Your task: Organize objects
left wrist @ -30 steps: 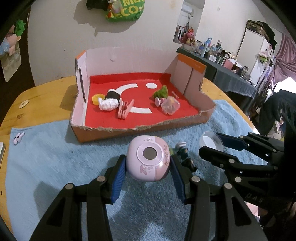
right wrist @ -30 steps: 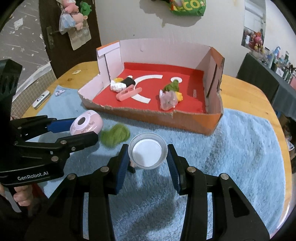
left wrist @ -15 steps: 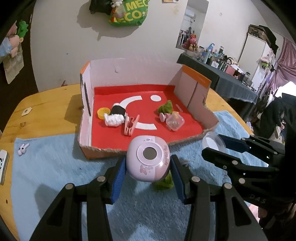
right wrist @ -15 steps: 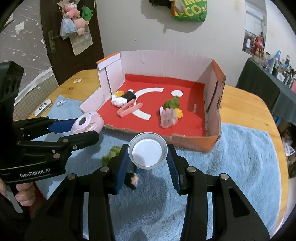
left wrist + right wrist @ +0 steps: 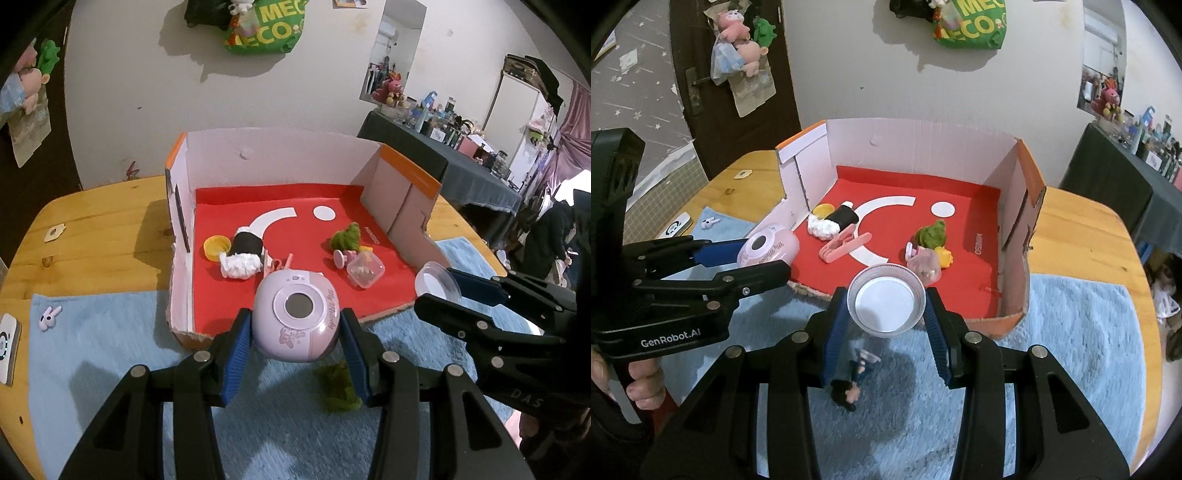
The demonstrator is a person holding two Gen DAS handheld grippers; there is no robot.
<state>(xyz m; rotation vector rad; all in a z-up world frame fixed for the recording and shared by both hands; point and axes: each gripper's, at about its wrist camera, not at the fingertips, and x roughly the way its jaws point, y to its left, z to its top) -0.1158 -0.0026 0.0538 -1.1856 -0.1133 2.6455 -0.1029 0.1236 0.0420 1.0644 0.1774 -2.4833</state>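
Left wrist view | left claw (image 5: 297, 328) clamped on pink toy camera (image 5: 297, 318), at box (image 5: 273, 155) front lip | right claw (image 5: 886, 321) pinching clear round lid (image 5: 887, 300), same lip | advise: clear torn edge, lower onto bare red floor, miss clip (image 5: 842, 246).

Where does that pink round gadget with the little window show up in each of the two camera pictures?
Left wrist view: the pink round gadget sits at lower centre, clamped in the left gripper.
Right wrist view: pink round gadget at the left edge, beside the box's near-left corner.
Shared landmark: the red-floored cardboard box.
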